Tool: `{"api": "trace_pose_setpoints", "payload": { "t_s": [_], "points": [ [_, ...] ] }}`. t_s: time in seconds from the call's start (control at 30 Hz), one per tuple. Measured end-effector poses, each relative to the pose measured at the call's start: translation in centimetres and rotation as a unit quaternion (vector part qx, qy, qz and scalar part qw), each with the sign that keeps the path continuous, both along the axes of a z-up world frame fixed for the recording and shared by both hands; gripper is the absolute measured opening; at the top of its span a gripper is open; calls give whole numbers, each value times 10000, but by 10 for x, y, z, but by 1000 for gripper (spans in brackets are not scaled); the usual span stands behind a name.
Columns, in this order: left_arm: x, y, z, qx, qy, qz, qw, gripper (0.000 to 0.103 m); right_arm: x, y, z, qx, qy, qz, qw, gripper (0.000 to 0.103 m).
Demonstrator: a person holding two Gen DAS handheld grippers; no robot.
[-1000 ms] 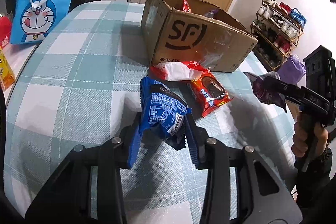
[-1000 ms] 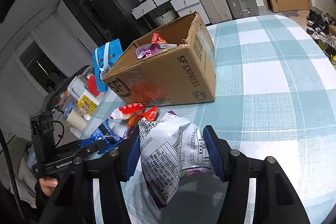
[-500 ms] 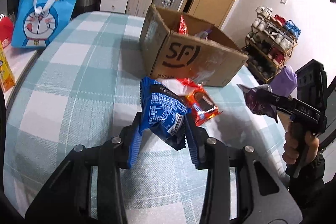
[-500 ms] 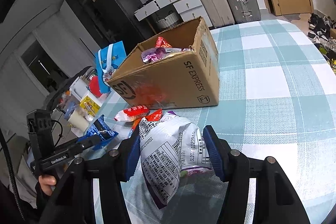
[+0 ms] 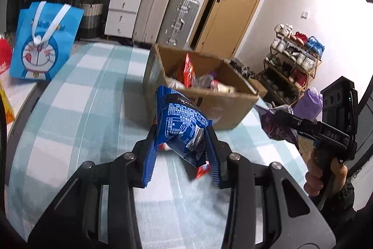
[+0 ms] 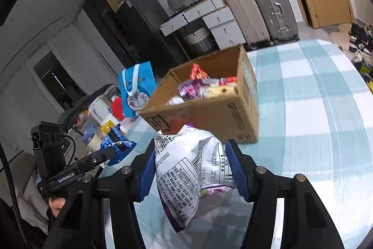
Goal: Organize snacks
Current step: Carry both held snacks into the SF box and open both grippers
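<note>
Left gripper pinched the blue packet, right gripper the white bag, short of the box. Both looked light, crinkly, slippery; mid-body grips suited.

A teal-and-white checked table carries an open cardboard box of snacks.

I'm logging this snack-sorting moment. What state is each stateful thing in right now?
left gripper: shut on the blue snack packet, lifted off the table.
right gripper: shut on the white and purple snack bag, lifted.
cardboard box: open-topped, snacks inside.
door: closed.
</note>
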State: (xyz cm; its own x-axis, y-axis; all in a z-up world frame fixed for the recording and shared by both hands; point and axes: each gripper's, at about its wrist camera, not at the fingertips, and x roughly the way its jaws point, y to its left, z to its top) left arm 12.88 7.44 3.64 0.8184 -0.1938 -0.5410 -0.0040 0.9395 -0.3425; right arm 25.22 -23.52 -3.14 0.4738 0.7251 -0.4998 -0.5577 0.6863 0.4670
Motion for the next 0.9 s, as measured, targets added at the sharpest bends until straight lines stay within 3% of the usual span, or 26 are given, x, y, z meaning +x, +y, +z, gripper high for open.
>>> {"api": "trace_pose_setpoints", "payload": {
  "t_s": [0.47, 0.9],
  "points": [
    [65, -11, 40, 144, -217, -72, 9996, 36, 32, 16, 41, 273, -321, -235, 9988, 58],
    [131, -21, 32, 465, 57, 66, 9989, 36, 89, 33, 47, 570, -101, -486, 9971, 58]
  ]
}}
